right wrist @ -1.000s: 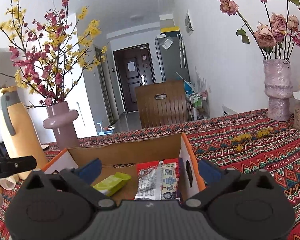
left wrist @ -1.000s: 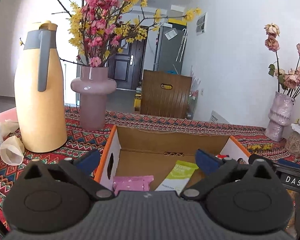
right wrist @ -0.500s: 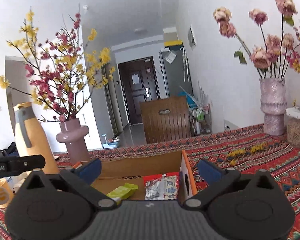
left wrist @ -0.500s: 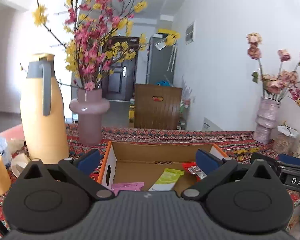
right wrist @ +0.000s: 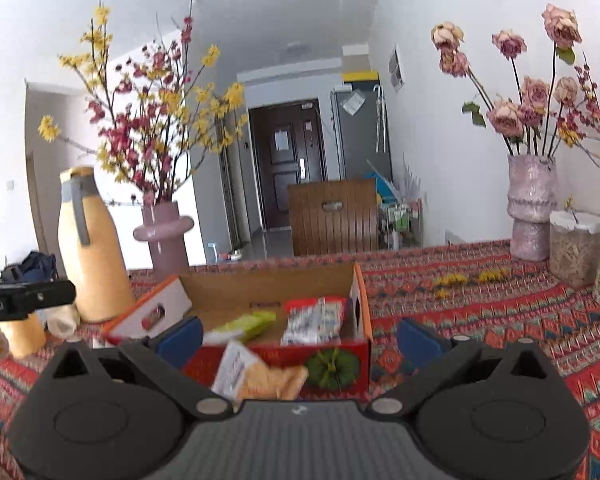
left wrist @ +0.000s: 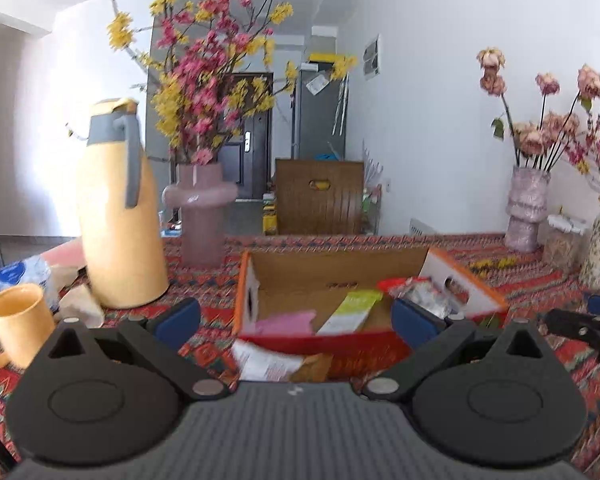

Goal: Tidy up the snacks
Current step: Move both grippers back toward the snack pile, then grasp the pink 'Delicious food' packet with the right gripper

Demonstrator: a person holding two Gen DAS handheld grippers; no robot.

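An open cardboard box (right wrist: 276,292) with a red printed front is seen on a patterned tablecloth (right wrist: 480,320), holding three snacks: a pink packet (left wrist: 286,322) at the left, a yellow-green packet (right wrist: 242,326) in the middle and a red-and-silver packet (right wrist: 316,318) at the right. A further packet, white and tan (right wrist: 256,376), is shown lying outside the box, just beside its near wall.

Both grippers have been drawn back and raised over the last second: the box, earlier filling the lower part of each view, is now seen whole and farther off, and the loose packet in front of it has come into sight. The left gripper (left wrist: 296,320) and the right gripper (right wrist: 300,336) are held with fingers spread wide and nothing between them. The withdrawal is judged to mark the end of one placement; the packet outside the box is judged the likely next item to be collected, so the task is taken as well advanced but unfinished.

Beyond the box, to the left, a tall yellow thermos jug (left wrist: 118,216) and a pink vase of red and yellow blossom (left wrist: 202,216) are seen, with an orange mug (left wrist: 18,324) nearer at the far left. To the right, a textured pink vase of dried roses (right wrist: 530,208) and a lidded jar (right wrist: 574,248) are set near the wall.
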